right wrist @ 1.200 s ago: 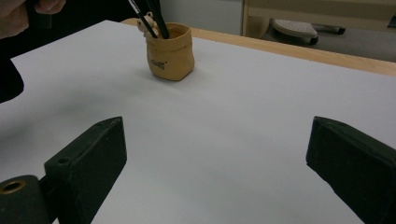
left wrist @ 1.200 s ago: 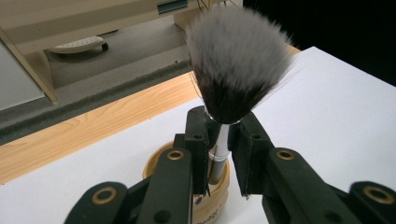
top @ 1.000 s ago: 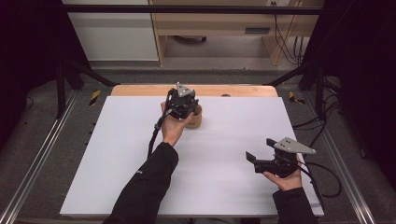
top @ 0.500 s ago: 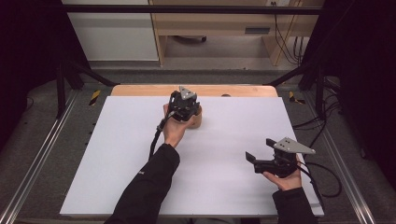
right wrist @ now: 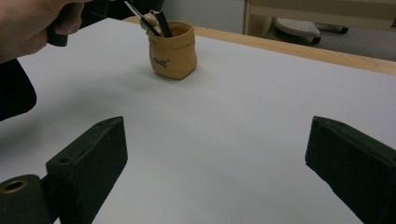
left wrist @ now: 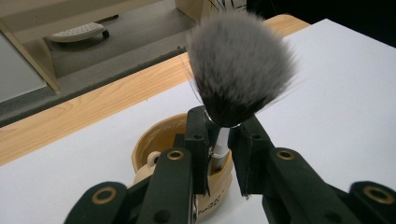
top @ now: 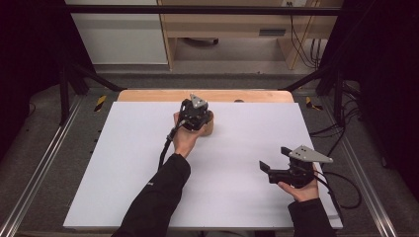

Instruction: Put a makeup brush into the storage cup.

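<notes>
A: What is held by the left gripper point(left wrist: 219, 140)?

B: A brush point(left wrist: 238, 70) is clamped between its two black jaws. The jaws are pressed on the pale handle just below the bristles, and the fluffy grey and black head stands up above them.

A: Where is the brush placed in relation to the pot?

B: It is held directly above a small tan pot point(left wrist: 163, 140), with the lower end of the handle reaching down into the pot's mouth. Whether the handle touches the bottom cannot be told. In the right gripper view the pot point(right wrist: 172, 50) is seen standing upright, with a few dark sticks and a pale knob poking out of it.

A: And where is the pot found on the table?

B: From the high view it point(top: 209, 124) is seen near the far edge of the white table point(top: 123, 163), roughly at the middle, just before the wooden strip point(top: 148, 95). It is partly covered by the left gripper point(top: 196, 112), which is held over it from above.

A: How is the right gripper set?

B: The right gripper point(right wrist: 215, 154) is kept with its jaws spread wide and nothing between them. It point(top: 272, 163) is held low over the near right part of the table, well apart from the pot.
</notes>
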### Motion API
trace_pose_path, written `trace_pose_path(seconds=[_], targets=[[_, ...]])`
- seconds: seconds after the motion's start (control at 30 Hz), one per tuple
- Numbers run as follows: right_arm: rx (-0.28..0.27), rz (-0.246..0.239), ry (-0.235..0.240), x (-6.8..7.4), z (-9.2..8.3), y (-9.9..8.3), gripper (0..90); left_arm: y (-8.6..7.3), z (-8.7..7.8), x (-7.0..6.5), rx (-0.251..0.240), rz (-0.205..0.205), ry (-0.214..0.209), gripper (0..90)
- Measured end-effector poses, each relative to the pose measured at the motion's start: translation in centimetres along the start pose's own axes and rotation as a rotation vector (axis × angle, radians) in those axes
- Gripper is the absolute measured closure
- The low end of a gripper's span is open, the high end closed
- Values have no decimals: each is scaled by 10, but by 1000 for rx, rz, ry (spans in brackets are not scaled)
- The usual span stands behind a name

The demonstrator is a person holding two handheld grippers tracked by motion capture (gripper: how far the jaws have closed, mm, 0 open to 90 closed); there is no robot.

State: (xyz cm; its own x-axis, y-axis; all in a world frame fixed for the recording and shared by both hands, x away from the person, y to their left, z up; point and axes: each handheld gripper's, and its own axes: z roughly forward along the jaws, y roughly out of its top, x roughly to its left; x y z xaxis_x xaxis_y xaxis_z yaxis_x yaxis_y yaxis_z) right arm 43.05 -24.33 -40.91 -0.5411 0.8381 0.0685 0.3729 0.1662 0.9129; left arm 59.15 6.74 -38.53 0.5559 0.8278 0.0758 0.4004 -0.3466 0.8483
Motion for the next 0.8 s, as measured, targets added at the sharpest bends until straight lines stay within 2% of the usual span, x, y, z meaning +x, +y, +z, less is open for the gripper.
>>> trace_pose_path(seconds=[0.33,0.6,0.8], targets=[[2,-3,2,0,0,0,61,-4,5,0,33,6,-2,770],[-1,-4,2,0,0,0,61,-6,3,1,34,4,-21,757],[-1,-1,2,0,-1,1,60,-4,-6,2,1,-2,-49,603]])
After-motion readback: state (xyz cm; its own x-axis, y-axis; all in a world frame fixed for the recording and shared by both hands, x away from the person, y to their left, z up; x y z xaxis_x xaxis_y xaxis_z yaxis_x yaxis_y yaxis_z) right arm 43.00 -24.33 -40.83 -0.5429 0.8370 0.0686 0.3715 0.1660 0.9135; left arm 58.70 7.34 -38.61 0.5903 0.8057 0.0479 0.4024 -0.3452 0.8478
